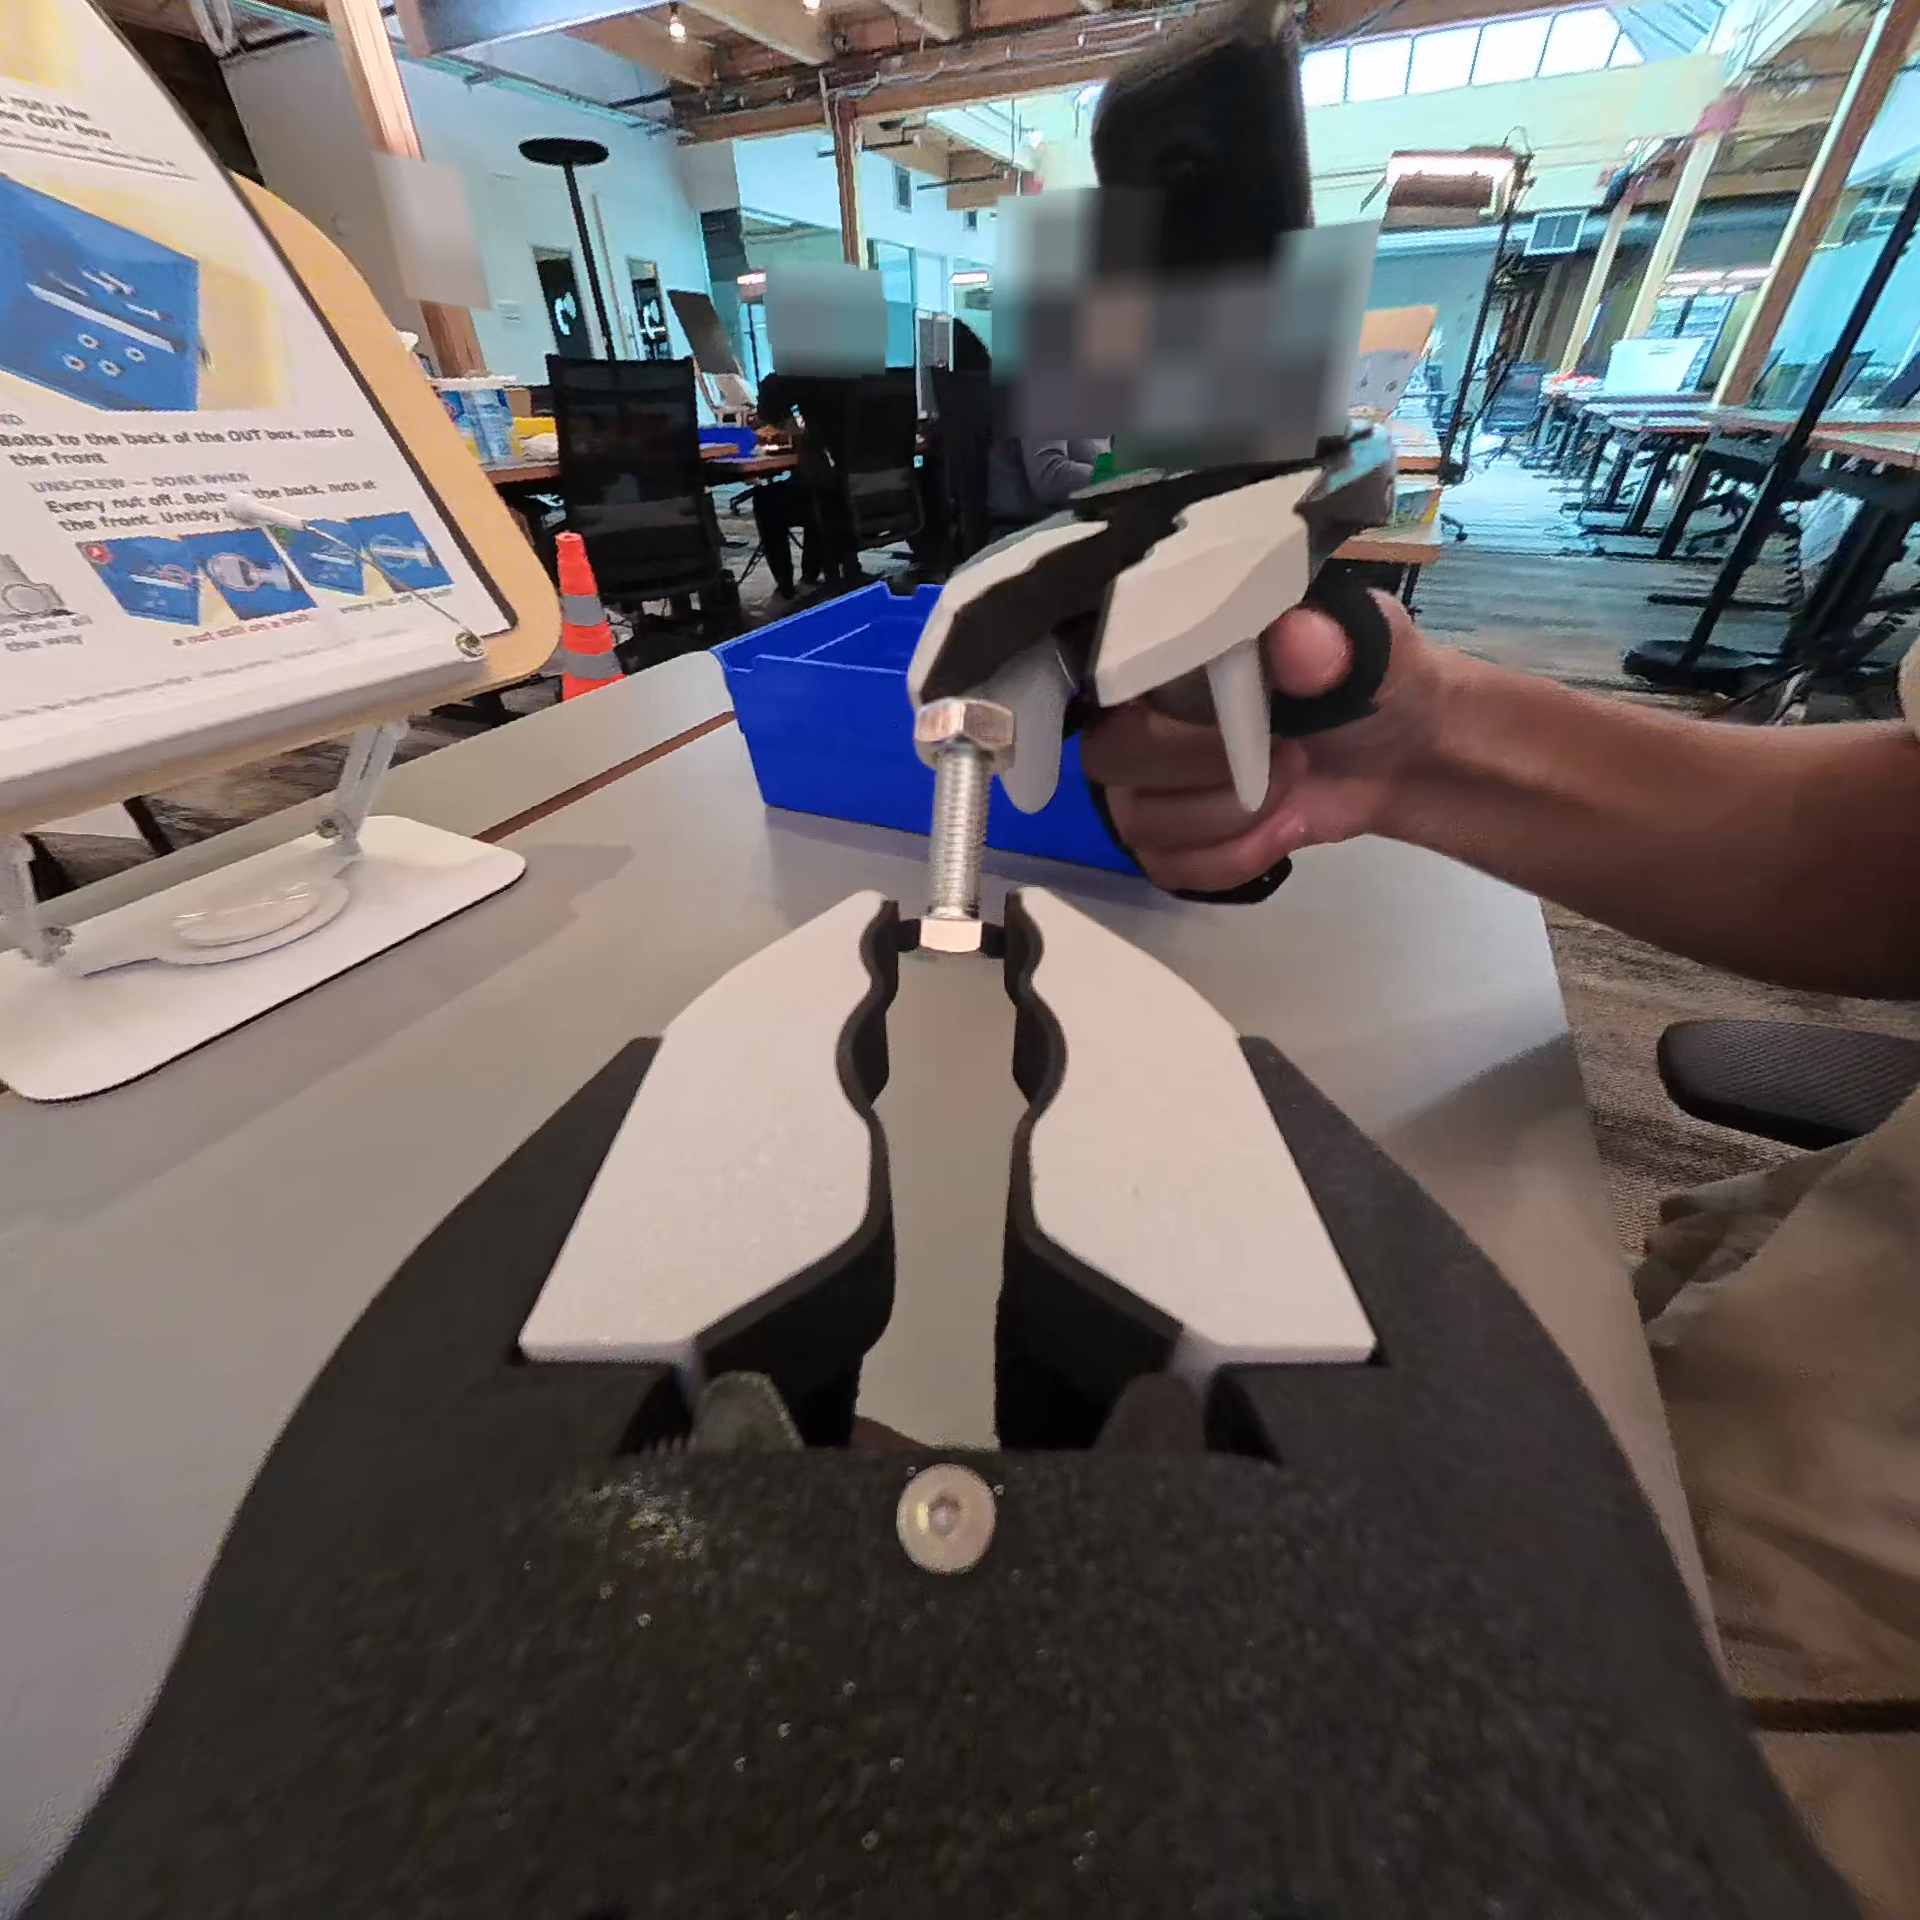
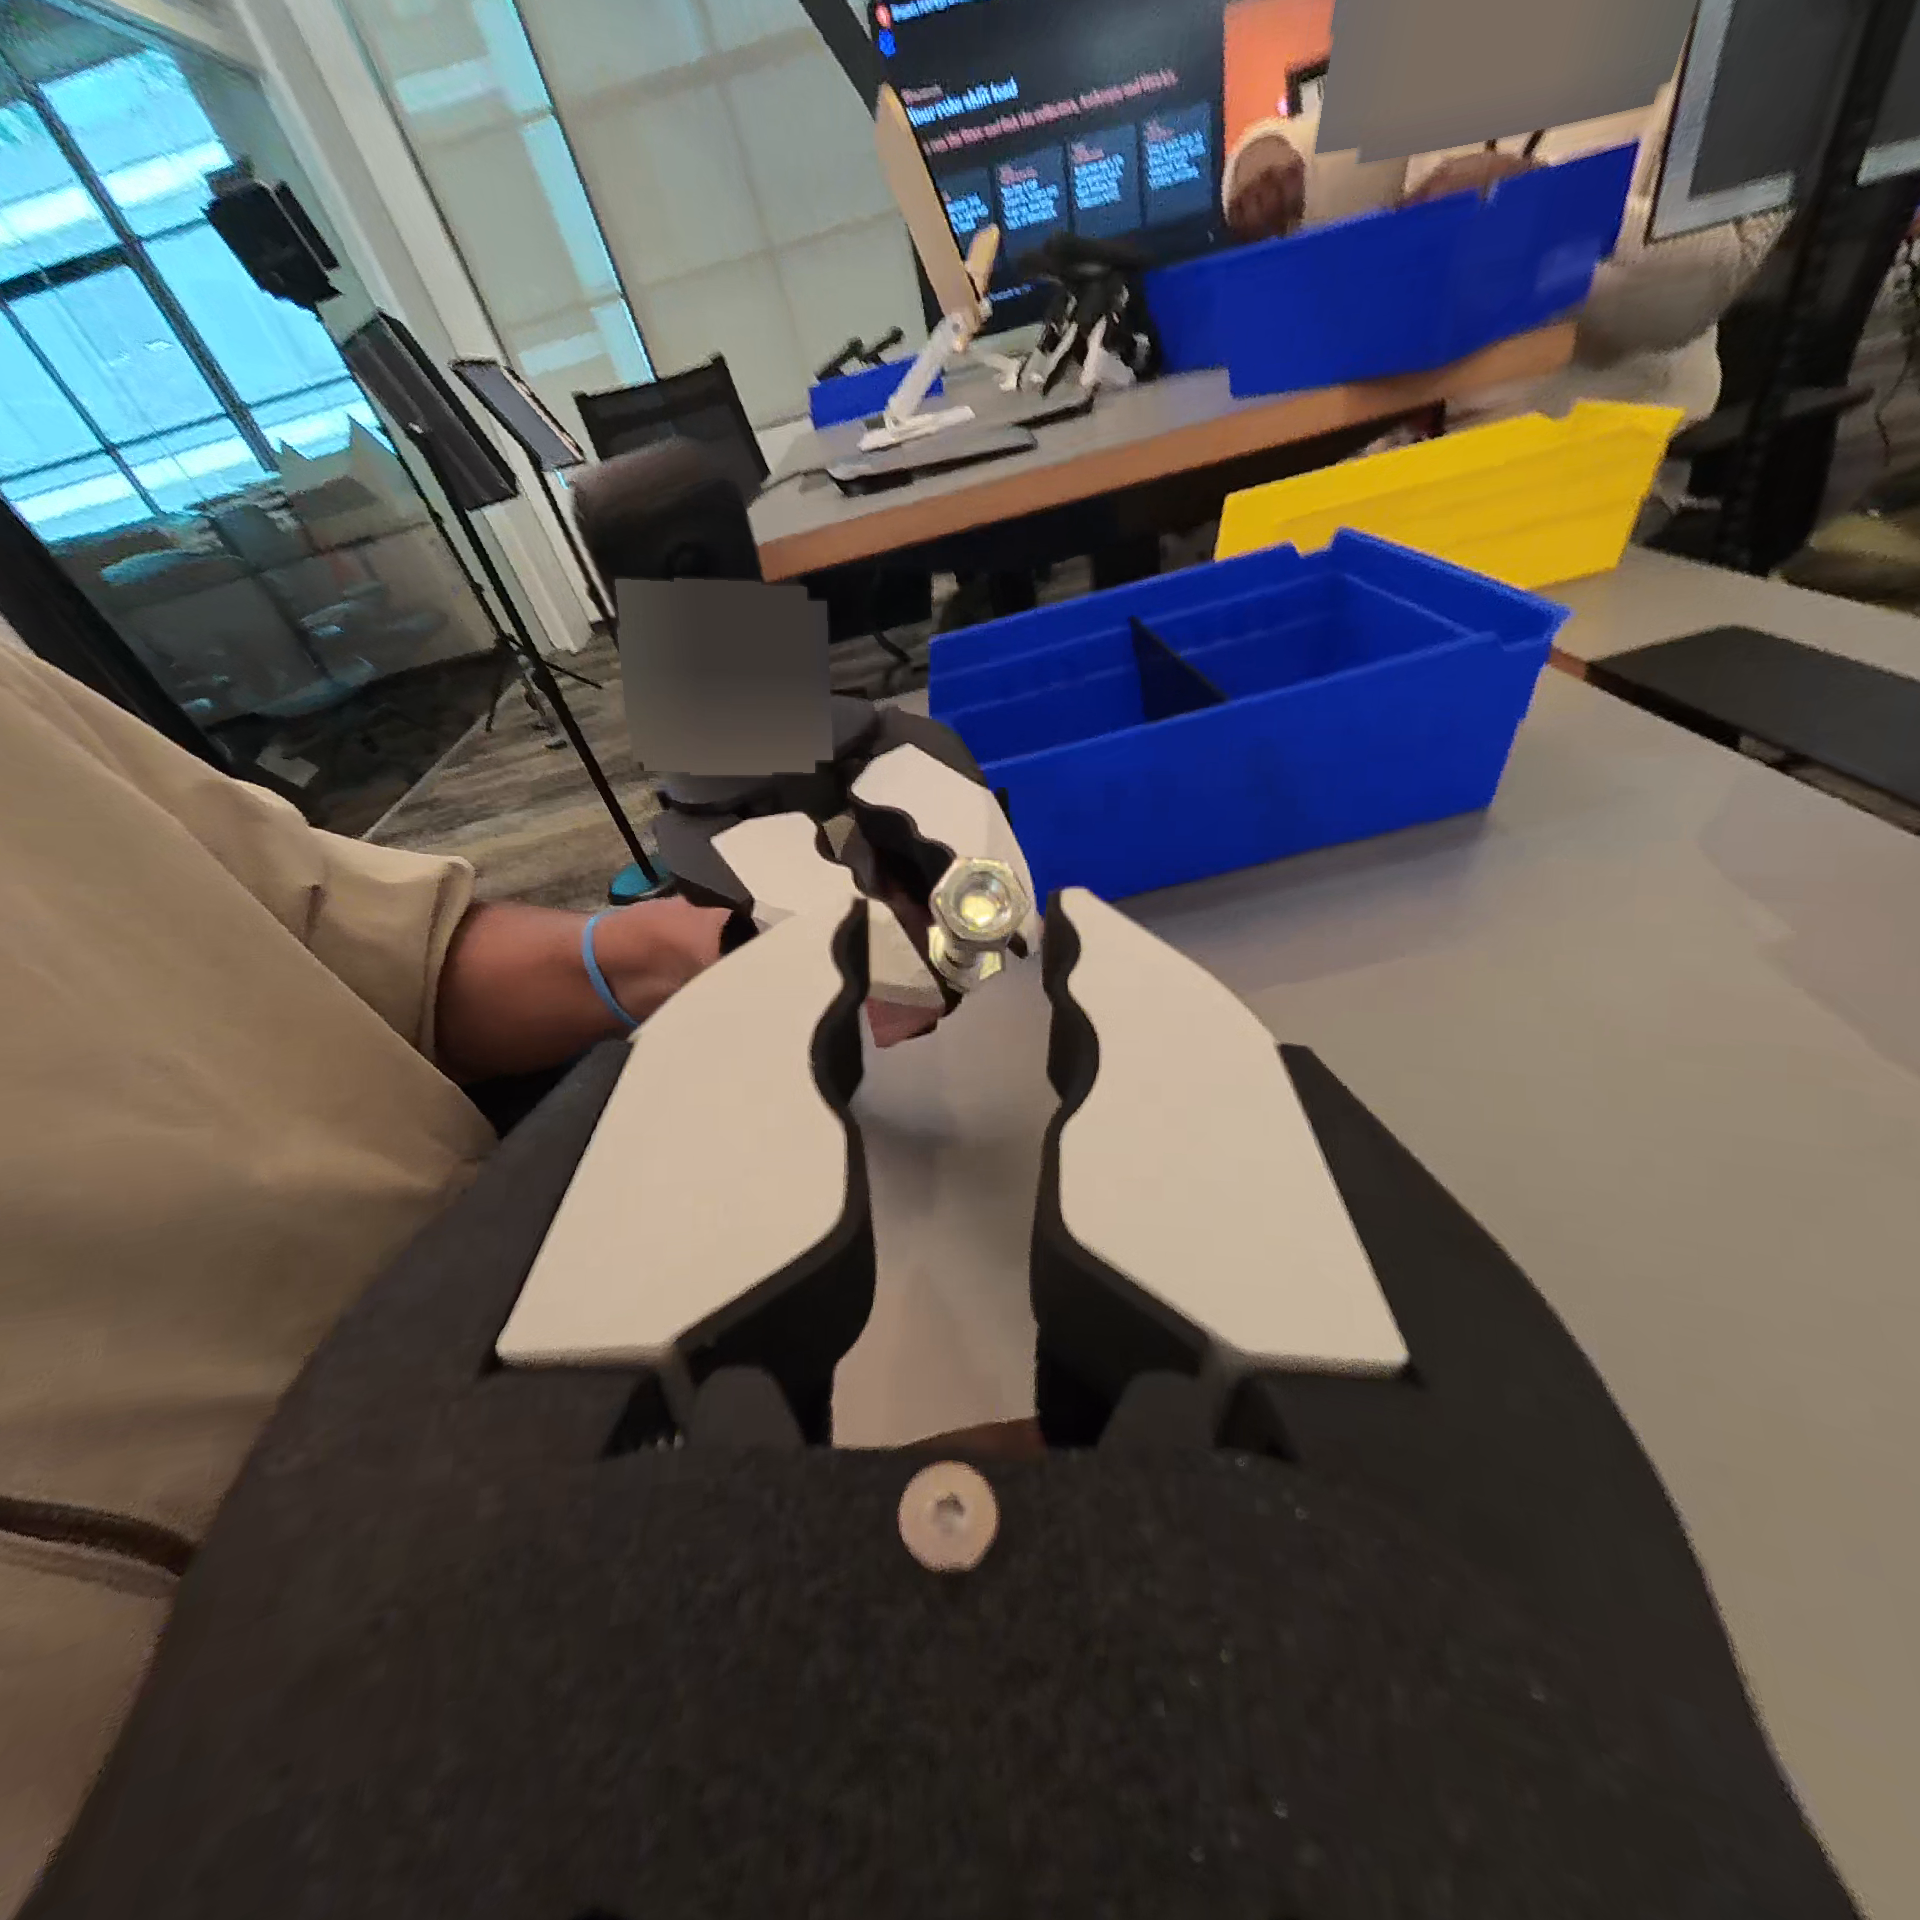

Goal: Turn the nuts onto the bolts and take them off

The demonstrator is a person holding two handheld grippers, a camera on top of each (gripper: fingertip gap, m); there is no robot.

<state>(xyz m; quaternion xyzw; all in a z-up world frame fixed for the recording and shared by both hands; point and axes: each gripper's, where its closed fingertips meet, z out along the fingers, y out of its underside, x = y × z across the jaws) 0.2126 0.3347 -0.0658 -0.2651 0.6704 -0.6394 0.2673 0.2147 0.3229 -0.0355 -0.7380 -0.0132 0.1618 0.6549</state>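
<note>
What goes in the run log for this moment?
left gripper: shut on nut | right gripper: open around bolt head | bolt upright

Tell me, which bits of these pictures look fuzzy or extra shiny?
Left wrist view: the bolt and nut are sharp, the right gripper a little smeared, the far room soft. Right wrist view: the bolt head glares bright, and the far blue bin is streaked with blur.

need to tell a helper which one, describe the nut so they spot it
Start at the grey table, in front of the blue bin. A bolt stands upright there; the nut is the small silver hex at its lower end, pinched in the left gripper.
</note>
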